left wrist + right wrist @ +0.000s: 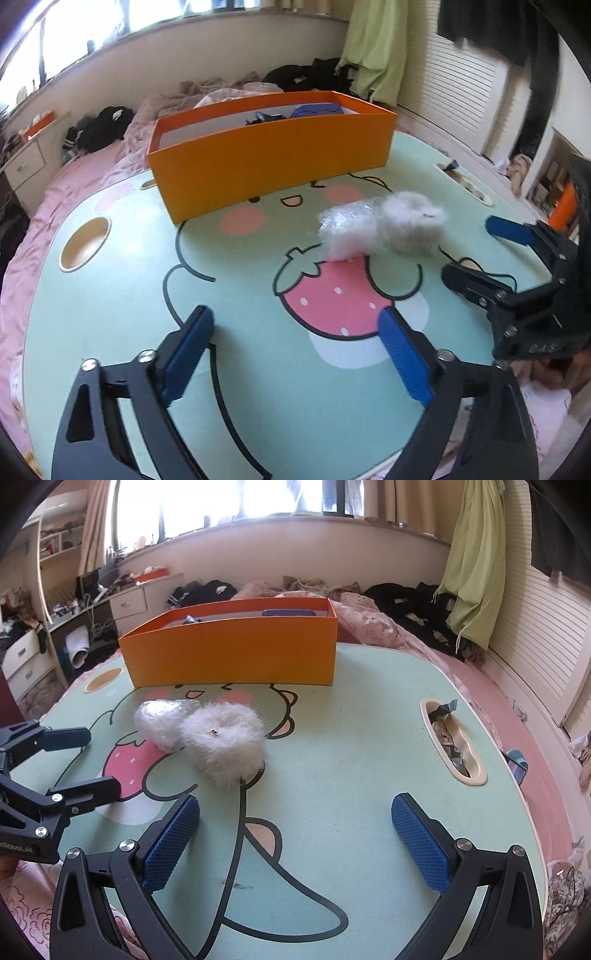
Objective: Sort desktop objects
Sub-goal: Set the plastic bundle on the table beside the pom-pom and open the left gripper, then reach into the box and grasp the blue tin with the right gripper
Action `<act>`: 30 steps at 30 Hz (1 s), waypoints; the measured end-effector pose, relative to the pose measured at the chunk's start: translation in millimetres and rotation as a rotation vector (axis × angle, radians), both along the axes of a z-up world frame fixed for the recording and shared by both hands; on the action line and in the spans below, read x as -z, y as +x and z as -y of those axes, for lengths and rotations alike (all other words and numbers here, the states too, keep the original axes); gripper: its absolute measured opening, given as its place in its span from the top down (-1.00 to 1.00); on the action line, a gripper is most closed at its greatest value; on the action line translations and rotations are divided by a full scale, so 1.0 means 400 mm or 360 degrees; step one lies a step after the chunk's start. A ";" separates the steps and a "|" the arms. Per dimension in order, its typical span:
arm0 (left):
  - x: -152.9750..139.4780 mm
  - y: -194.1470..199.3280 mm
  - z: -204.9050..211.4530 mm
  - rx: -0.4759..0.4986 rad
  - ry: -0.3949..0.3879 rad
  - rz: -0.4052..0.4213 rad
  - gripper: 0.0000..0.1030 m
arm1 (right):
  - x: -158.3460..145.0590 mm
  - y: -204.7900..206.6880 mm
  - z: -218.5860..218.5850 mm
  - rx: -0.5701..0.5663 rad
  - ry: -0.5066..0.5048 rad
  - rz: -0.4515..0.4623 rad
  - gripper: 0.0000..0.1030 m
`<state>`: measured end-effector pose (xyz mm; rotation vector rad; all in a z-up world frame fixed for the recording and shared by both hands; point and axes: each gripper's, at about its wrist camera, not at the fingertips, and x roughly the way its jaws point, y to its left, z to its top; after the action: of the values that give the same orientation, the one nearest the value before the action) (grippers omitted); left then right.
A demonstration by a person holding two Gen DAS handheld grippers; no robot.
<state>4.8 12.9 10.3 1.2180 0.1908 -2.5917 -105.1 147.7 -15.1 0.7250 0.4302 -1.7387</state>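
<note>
A white fluffy puff [413, 225] [223, 742] lies in the middle of the mint-green cartoon table [110, 314] [351, 738]. A crumpled clear plastic bag [345, 230] [160, 720] touches its left side. Behind them stands an orange box [269, 158] [232, 653] holding a blue item [317, 109] [288, 613] and a dark item. My left gripper [295, 354] [79, 764] is open with nothing between its blue pads, short of the bag. My right gripper [295, 845] [491, 254] is open and empty, just in front of and to the right of the puff.
A slot [452, 742] at the table's right side holds wrappers. A round cup recess [85, 243] [103, 679] sits at the far left. The table stands on a bed with pink bedding [22, 258] and dark clothes behind; drawers stand at the left.
</note>
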 end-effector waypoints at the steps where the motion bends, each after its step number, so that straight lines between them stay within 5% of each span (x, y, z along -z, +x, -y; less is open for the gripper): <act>1: 0.002 0.000 0.004 -0.0008 0.0004 0.0003 -0.93 | 0.000 0.001 -0.001 -0.0006 -0.0003 0.0001 -1.00; 20: 0.013 -0.001 0.002 -0.0024 0.0011 -0.0008 -0.99 | -0.012 0.013 -0.010 -0.0041 -0.0030 -0.0041 -1.00; 25: 0.013 -0.002 0.000 -0.0025 0.0012 -0.0008 -0.99 | -0.082 -0.015 -0.020 -0.0080 -0.0154 0.0082 -0.95; 30: 0.013 -0.001 0.001 -0.0026 0.0011 -0.0010 -0.99 | -0.226 -0.096 0.087 -0.0070 -0.0213 0.0122 -0.74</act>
<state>4.5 12.4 5.0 1.2062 0.2104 -2.5831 -143.6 113.0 75.3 0.6785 0.2727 -1.6757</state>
